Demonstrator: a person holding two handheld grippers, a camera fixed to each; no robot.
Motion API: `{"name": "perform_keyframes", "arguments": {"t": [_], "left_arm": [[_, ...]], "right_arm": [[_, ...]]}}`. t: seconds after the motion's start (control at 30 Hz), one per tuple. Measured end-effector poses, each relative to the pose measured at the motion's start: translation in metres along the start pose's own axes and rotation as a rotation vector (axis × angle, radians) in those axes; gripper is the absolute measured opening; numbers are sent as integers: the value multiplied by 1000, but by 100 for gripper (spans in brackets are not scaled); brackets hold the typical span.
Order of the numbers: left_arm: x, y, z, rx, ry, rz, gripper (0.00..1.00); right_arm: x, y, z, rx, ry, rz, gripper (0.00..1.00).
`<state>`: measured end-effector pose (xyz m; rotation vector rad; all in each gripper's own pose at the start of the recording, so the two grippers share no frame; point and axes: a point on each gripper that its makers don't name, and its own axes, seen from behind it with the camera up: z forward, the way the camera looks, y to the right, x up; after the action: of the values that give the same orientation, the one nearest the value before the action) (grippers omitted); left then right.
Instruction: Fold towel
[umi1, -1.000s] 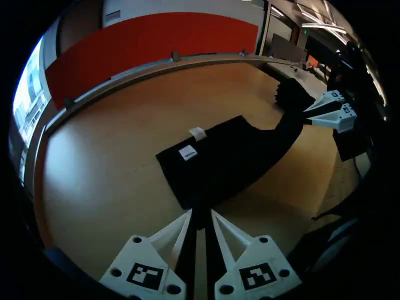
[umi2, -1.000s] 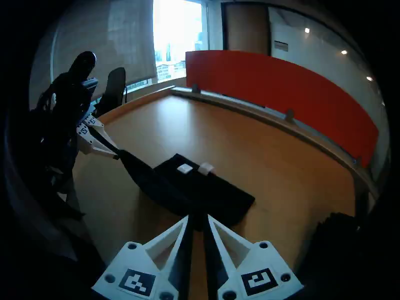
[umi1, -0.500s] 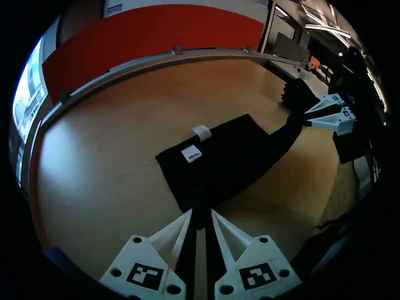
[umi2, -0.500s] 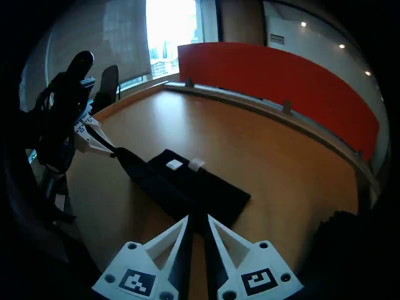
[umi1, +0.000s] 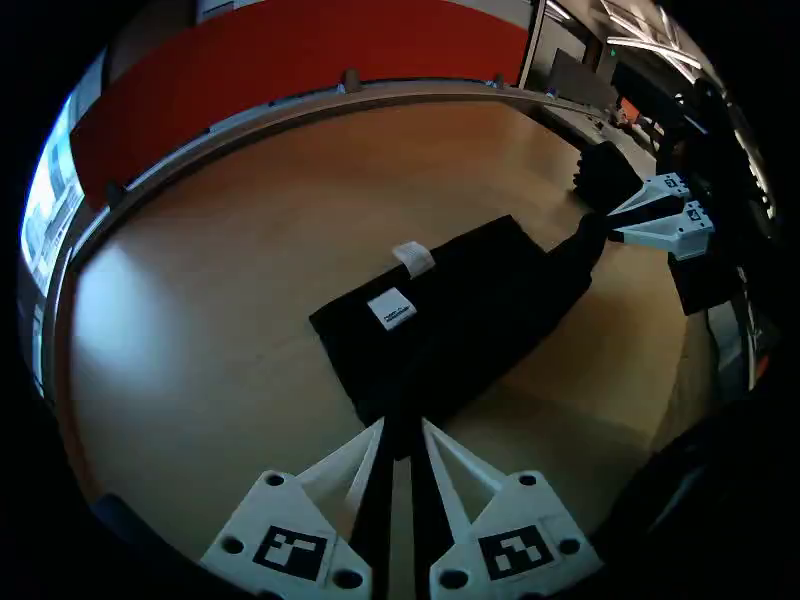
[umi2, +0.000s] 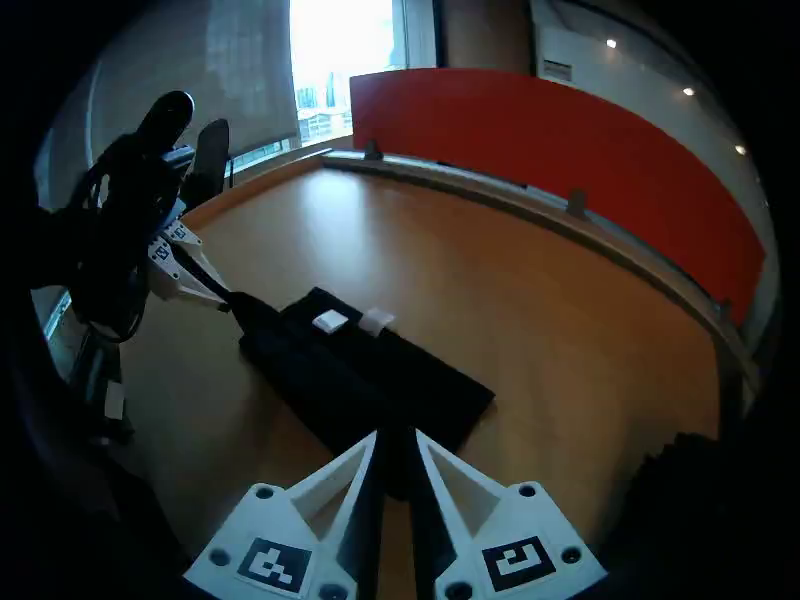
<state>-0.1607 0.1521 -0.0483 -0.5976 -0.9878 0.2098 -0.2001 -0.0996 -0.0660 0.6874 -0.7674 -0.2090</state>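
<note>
My left tongs (umi1: 402, 425) are pinched down to a thin slit, and the black towel (umi1: 470, 310) runs up between the two fingers, so they have hold of its near corner. My right tongs (umi2: 397, 435) stand the same way in the right gripper view, nearly closed with dark cloth caught between the tips. The towel lies mostly flat on the wooden desk (umi1: 230, 260), a long dark band stretched between the two tongs, and each gripped end is drawn up off the wood. In the left gripper view its far end narrows to a point at the other tongs, near the right edge. Two small white tags (umi1: 392, 309) sit on its top side, one just beyond the other. A red partition (umi1: 300, 60) runs along the desk's far side, and a bright window (umi2: 340, 55) shows in the right gripper view.
</note>
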Motion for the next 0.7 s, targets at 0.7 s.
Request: {"name": "perform_keyframes", "arguments": {"t": [0.7], "left_arm": [[26,-22,35,49,16,131,13]], "right_arm": [[-6,26,31,-34,-21,69,13]]}}
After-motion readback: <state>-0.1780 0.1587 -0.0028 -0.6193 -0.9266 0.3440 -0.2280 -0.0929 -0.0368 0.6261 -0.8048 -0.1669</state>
